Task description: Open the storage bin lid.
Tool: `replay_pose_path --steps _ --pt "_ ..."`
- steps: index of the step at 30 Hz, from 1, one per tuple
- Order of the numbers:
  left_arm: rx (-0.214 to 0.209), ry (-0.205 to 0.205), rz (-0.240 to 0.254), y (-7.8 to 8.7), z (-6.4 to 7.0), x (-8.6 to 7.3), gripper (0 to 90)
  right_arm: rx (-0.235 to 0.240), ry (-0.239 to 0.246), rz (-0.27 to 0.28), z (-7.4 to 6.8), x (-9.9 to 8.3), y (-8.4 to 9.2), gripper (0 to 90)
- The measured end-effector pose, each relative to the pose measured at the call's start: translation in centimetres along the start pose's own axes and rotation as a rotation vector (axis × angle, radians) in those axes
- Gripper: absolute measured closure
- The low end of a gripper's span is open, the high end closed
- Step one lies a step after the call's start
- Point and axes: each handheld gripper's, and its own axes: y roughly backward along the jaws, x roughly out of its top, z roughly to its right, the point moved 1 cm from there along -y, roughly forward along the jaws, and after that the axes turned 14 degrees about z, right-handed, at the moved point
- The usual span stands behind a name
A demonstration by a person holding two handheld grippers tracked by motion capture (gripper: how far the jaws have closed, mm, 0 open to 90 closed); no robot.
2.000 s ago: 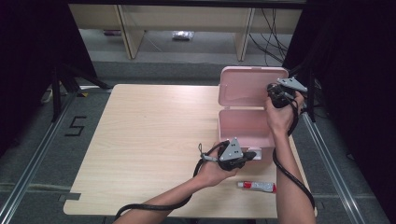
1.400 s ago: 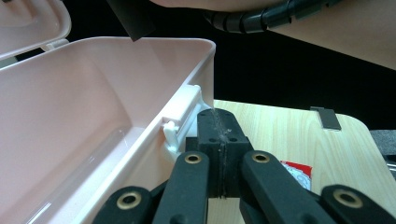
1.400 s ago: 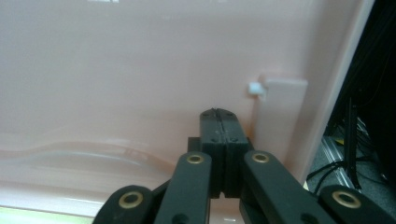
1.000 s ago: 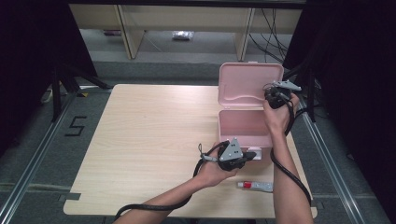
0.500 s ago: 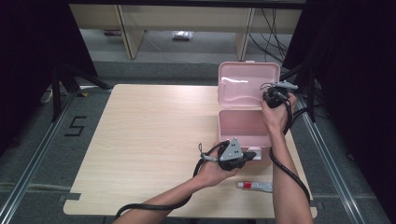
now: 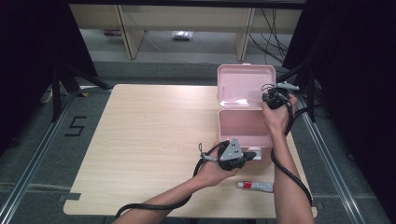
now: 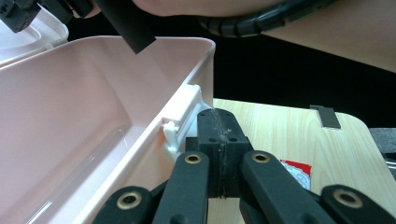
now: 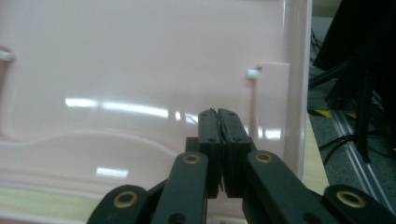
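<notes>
A pink plastic box (image 6: 243, 127) stands open near the table's right edge, its lid (image 6: 243, 84) raised behind it. My left gripper (image 6: 251, 155) is shut, with nothing between its jaws. It lies against the front wall of the box. In the left gripper view its tips (image 7: 219, 115) sit right beside the white latch (image 7: 180, 126), and the box (image 7: 70, 121) inside looks bare. My right gripper (image 6: 267, 97) is shut too and held up at the lid's right side. In the right gripper view its tips (image 8: 218, 115) point at the lid's (image 8: 116, 70) glossy inner face.
A small red-and-white tube (image 6: 254, 185) lies on the wooden table (image 6: 140, 140) in front of the box, between the two forearms; it is also seen as the tube (image 7: 295, 170) behind the left jaws. The table's right edge is close to the box. Shelving and cables stand beyond the far edge.
The right gripper has shifted slightly left and down along the lid's right side, and the lid stands a little more upright. The left gripper has stayed at the front wall.
</notes>
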Motion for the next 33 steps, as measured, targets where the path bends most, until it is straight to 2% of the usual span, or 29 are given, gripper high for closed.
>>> replay_pose_path --steps 2,4,5,7,8,10,11,13,14,17,18,22,25,28,30,31,32,33 --pt "0.000 -0.001 -0.001 0.0 0.0 0.0 89.5 -0.002 -0.010 -0.008 -0.1 0.0 0.5 88.9" --pt "0.000 0.004 -0.001 0.0 0.0 0.0 89.5 0.021 0.018 -0.005 0.3 0.1 1.0 88.9" --pt "0.001 0.003 0.000 0.0 0.0 0.0 89.5 0.016 -0.009 -0.010 0.2 0.1 1.2 88.8" --pt "0.002 0.004 0.000 0.0 0.0 0.0 89.5 0.026 0.019 -0.002 0.3 0.3 1.8 88.5" --pt "0.002 0.006 -0.001 0.0 0.0 0.0 89.5 0.035 -0.014 -0.006 0.1 0.3 2.1 88.3" --pt "0.001 0.007 -0.006 0.0 -0.1 0.1 89.5 0.041 -0.012 -0.009 0.0 0.4 2.7 88.0" --pt "-0.004 0.008 -0.009 0.0 -0.1 0.1 89.5 0.048 -0.034 -0.022 -0.2 0.5 3.1 87.7" --pt "0.002 0.006 -0.002 0.0 0.0 0.0 89.5 0.068 0.000 -0.012 0.0 0.6 3.6 87.3" --pt "-0.001 0.013 -0.002 0.0 -0.1 0.0 89.5 0.072 -0.021 -0.020 -0.2 0.6 3.9 86.6" --pt "-0.001 0.010 -0.004 0.0 -0.1 0.1 89.5 0.096 -0.004 -0.036 -0.3 0.6 4.8 86.0" --pt "0.000 0.012 -0.006 0.0 -0.1 0.1 89.5 0.091 0.003 -0.052 -0.3 0.6 5.2 86.0" --pt "0.000 0.010 -0.006 0.0 -0.1 0.1 89.5 0.123 0.014 -0.052 0.1 0.4 6.4 85.9" --pt "0.001 0.010 -0.008 0.0 -0.1 0.1 89.4 0.147 -0.014 -0.060 0.1 0.1 7.7 85.3" --pt "0.001 0.014 -0.009 -0.1 -0.1 0.2 89.4 0.171 0.014 -0.057 0.3 -0.2 8.8 84.8" --pt "-0.002 0.020 -0.010 0.0 -0.1 0.2 89.3 0.180 -0.026 -0.068 0.0 -0.4 9.5 84.0" --pt "-0.004 0.022 -0.011 0.0 -0.1 0.2 89.3 0.201 0.003 -0.054 0.1 -0.7 9.8 83.5" --pt "-0.004 0.022 -0.012 -0.1 -0.2 0.2 89.3 0.198 0.017 -0.054 0.1 -0.8 10.0 83.1" --pt "-0.004 0.020 -0.013 -0.1 -0.2 0.3 89.2 0.199 -0.007 -0.062 -0.1 -1.1 10.4 82.7"
